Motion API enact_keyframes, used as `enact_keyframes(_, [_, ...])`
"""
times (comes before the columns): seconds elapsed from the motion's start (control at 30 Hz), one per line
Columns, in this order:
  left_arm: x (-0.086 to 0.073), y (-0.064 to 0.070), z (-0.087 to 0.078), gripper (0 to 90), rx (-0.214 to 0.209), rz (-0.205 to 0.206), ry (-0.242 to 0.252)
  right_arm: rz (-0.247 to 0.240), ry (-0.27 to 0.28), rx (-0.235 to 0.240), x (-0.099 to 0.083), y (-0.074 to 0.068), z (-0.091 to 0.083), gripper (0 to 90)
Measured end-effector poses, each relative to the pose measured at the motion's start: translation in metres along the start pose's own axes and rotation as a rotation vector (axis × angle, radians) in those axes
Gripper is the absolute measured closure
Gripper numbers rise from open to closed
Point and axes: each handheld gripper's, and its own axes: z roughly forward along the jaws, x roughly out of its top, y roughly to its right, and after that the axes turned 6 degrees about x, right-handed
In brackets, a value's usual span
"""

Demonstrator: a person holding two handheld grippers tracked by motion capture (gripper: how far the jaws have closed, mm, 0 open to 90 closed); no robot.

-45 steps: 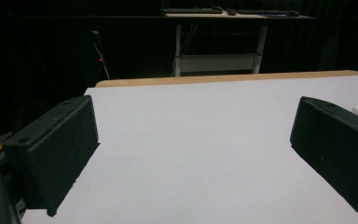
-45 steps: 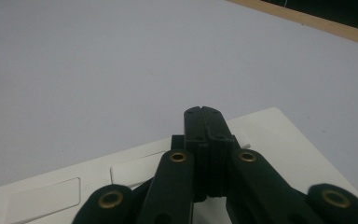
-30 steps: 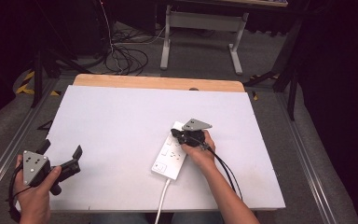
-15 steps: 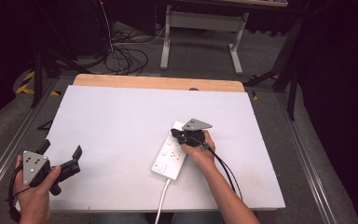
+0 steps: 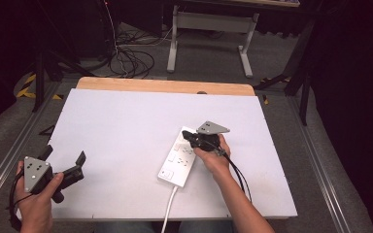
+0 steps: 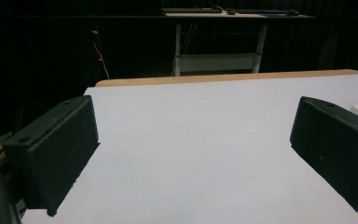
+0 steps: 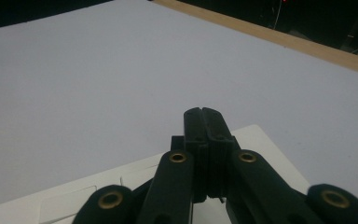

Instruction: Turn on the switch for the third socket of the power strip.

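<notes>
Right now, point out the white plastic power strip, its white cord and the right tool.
white plastic power strip (image 5: 175,167), high view, near end by switch
white cord (image 5: 169,208), high view, mid-length
right tool (image 5: 188,136), high view, closed jaw tips

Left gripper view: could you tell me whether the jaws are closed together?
No, the left gripper has its jaws spread far apart, with bare table between them.

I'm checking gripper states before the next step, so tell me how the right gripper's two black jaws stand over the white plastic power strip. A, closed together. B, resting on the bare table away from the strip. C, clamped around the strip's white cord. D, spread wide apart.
A: in the right gripper view the right gripper has its jaws pressed together with no gap, above the far end of the white plastic power strip.
</notes>
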Motion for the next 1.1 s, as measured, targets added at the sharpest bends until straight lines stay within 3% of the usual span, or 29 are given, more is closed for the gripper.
enact_keyframes(0.5, [0.0, 0.001, 0.0, 1.5, -0.01, 0.003, -0.001, 0.025, 0.081, 0.024, 0.004, -0.002, -0.045, 82.3])
enact_keyframes(0.8, [0.0, 0.0, 0.001, 1.5, -0.008, 0.001, -0.002, 0.028, 0.101, 0.006, 0.002, -0.001, -0.054, 78.3])
enact_keyframes(1.1, [0.0, 0.0, 0.0, 1.5, -0.005, 0.0, 0.0, 0.029, 0.157, 0.018, 0.002, 0.0, -0.063, 74.5])
